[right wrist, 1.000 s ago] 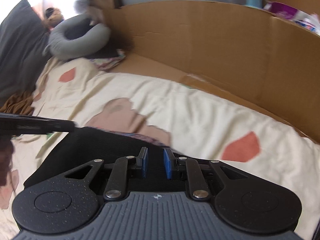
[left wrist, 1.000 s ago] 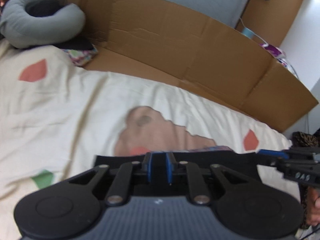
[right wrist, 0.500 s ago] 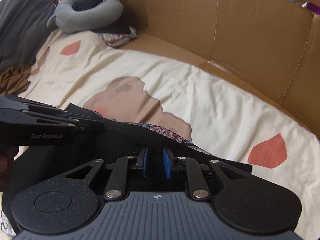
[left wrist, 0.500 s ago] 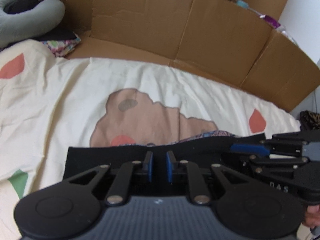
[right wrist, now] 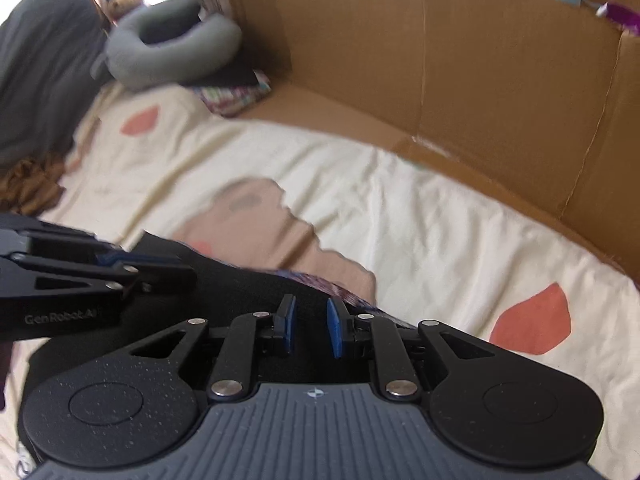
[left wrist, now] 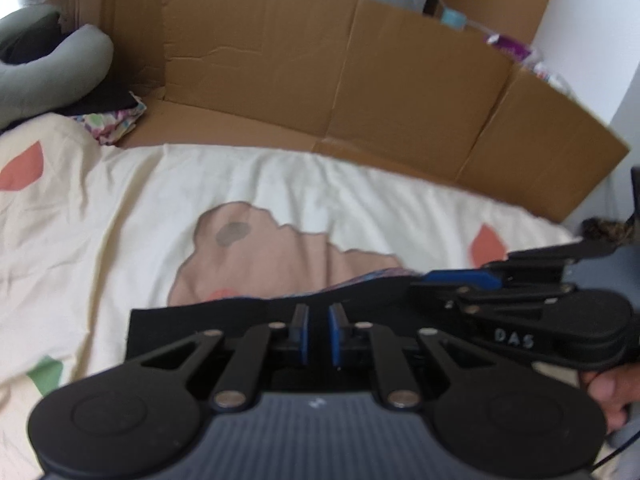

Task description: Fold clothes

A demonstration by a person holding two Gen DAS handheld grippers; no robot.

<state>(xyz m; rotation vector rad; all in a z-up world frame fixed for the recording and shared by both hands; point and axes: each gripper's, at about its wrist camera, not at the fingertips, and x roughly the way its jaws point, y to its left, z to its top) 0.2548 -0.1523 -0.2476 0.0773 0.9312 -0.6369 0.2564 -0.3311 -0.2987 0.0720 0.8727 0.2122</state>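
Observation:
A black garment (left wrist: 208,320) with a patterned inner edge (right wrist: 340,286) lies on the cream bedspread (left wrist: 120,208). My left gripper (left wrist: 318,332) sits over its near edge, blue pads close together on the black cloth. My right gripper (right wrist: 310,326) is beside it to the right, pads a little wider apart, with black cloth between and under them. Each gripper shows in the other's view: the right one in the left wrist view (left wrist: 460,280), the left one in the right wrist view (right wrist: 120,264).
A brown cardboard wall (left wrist: 340,80) stands along the far side of the bed. A grey neck pillow (right wrist: 168,48) and folded patterned cloth (right wrist: 236,96) lie at the far left. A dark pillow (right wrist: 36,64) and brown fabric (right wrist: 28,184) sit at the left edge.
Both grippers have moved closer together over the black garment and tilted down toward the bed. The right gripper's pads have spread slightly. The garment's edge has shifted with them.

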